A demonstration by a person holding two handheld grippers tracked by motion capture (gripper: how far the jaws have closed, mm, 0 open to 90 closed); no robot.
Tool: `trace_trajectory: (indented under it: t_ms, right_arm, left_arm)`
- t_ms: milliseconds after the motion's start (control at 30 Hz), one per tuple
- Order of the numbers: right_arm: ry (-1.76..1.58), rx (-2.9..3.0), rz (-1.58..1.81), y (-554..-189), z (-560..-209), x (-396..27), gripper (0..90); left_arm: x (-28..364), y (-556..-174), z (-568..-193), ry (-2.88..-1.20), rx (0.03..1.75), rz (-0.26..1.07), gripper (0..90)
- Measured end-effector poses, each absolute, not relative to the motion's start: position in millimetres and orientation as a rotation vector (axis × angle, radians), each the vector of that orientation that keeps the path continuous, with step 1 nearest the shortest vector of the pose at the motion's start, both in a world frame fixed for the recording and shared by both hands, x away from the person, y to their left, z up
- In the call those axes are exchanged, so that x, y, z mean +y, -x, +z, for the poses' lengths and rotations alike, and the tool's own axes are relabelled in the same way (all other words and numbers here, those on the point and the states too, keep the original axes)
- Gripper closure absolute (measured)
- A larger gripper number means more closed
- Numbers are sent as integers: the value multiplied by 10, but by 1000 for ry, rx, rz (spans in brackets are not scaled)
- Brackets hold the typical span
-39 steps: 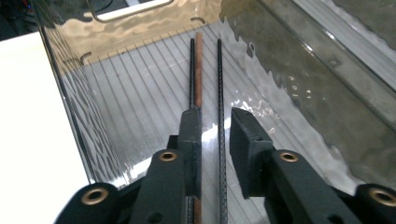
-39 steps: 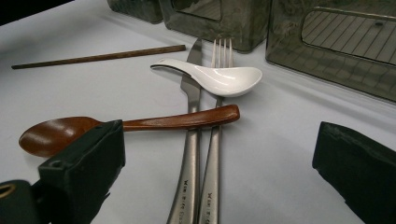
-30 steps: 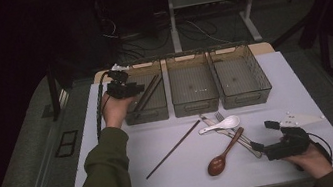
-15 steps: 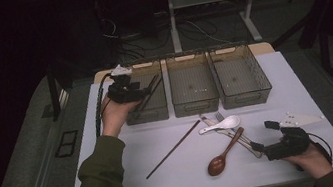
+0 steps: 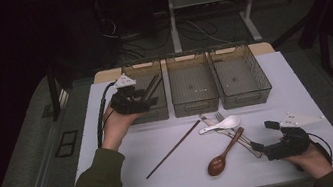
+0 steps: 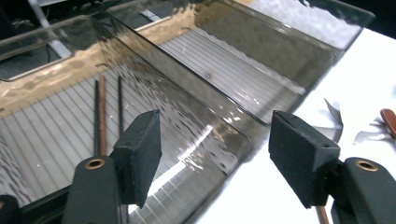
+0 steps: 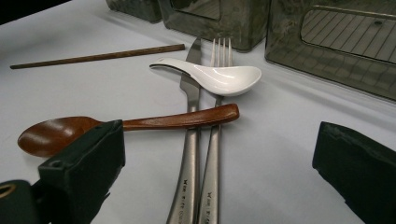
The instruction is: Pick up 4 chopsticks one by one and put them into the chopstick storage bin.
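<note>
Left hand-held gripper point(image 6: 212, 158) over the left ribbed translucent bin point(image 6: 56, 126), jaws just opening, nothing between; its view reveals three chopsticks point(image 6: 102, 112) inside. Right hand-held gripper point(image 7: 219, 186) jaws apart, empty; its view shows steel knife point(image 7: 189, 154) and fork point(image 7: 212, 158) under wooden spoon point(image 7: 140, 125).

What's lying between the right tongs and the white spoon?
In the right gripper view, the wooden spoon crosses over the knife and fork between the right tongs and the white spoon.
</note>
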State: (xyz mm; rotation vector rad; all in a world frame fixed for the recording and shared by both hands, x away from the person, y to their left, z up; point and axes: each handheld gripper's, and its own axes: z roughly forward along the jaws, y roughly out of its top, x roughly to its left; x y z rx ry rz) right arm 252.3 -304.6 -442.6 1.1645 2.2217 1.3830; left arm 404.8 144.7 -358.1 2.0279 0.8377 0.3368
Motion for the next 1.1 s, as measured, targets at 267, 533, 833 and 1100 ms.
trace_trajectory:
  t_ms: [267, 533, 833, 1100]
  right_arm:
    - [-1163, 2223, 1383, -2523, -4428, -3043, 21]
    - [-1165, 2223, 1383, -2522, -4429, -3042, 21]
    - [-1167, 2221, 1384, -2521, -4428, -3046, 22]
    - [-1158, 2220, 1382, -2518, -4426, -3051, 22]
  left_arm:
    - [1411, -3827, -3663, -2032, 798, 317, 293]
    - [1350, -3619, -3736, -2042, 760, 302, 275]
    - [1322, -3410, -3824, -2047, 735, 285, 261]
    - [1337, -3219, -3946, -2044, 738, 267, 269]
